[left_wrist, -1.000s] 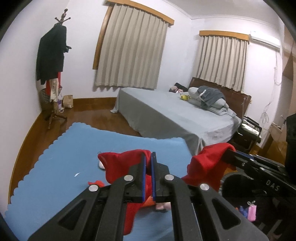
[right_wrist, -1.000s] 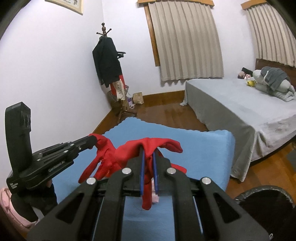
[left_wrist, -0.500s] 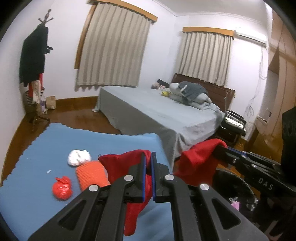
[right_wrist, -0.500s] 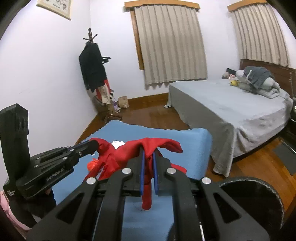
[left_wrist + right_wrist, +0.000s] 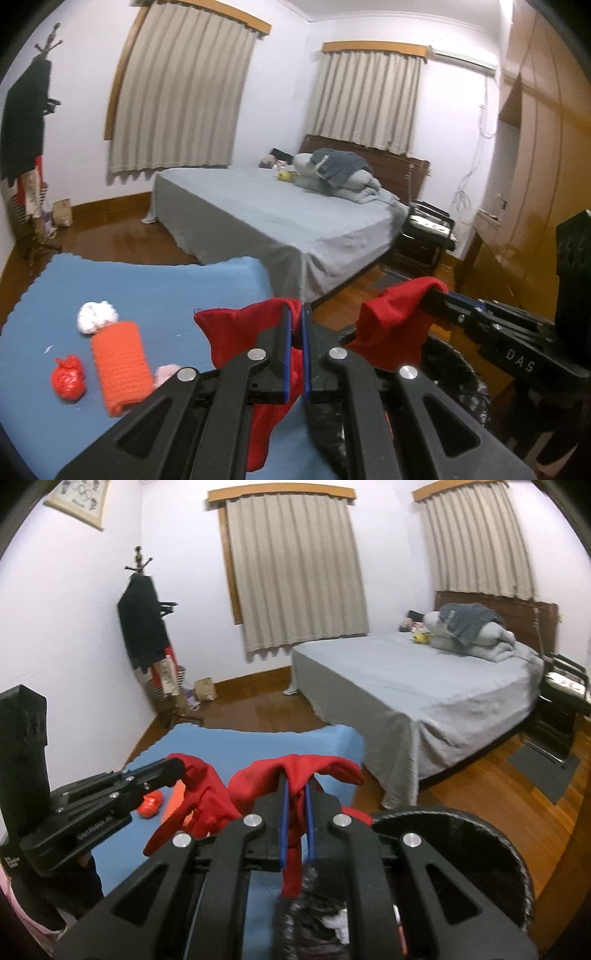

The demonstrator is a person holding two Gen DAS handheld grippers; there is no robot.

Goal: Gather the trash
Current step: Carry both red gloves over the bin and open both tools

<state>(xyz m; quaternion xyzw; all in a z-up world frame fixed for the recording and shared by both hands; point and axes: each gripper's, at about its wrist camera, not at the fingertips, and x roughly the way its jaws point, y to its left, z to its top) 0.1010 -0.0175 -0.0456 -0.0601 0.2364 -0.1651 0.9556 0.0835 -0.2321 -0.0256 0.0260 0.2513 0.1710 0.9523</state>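
Both grippers hold one red cloth item, glove-like, stretched between them. My left gripper [image 5: 294, 314] is shut on one end of the red cloth [image 5: 236, 328]; my right gripper [image 5: 296, 790] is shut on the other end [image 5: 314, 768]. The right gripper also shows in the left wrist view [image 5: 436, 295], and the left one in the right wrist view [image 5: 177, 766]. A black bin lined with a black bag [image 5: 461, 834] stands just below and right of the cloth. On the blue mat [image 5: 155, 288] lie an orange knitted roll [image 5: 120, 365], a red crumpled bag [image 5: 68, 376] and a white wad [image 5: 96, 321].
A bed with grey sheet [image 5: 266, 218] stands behind the mat. A coat rack [image 5: 147, 635] is in the far left corner. A black chair [image 5: 424, 229] sits by the bed, wooden wardrobes [image 5: 535, 166] at right. Wooden floor surrounds the mat.
Both grippers have swung to the right with the red cloth, toward the black bin. The orange roll, red bag and white wad on the mat have come into view.
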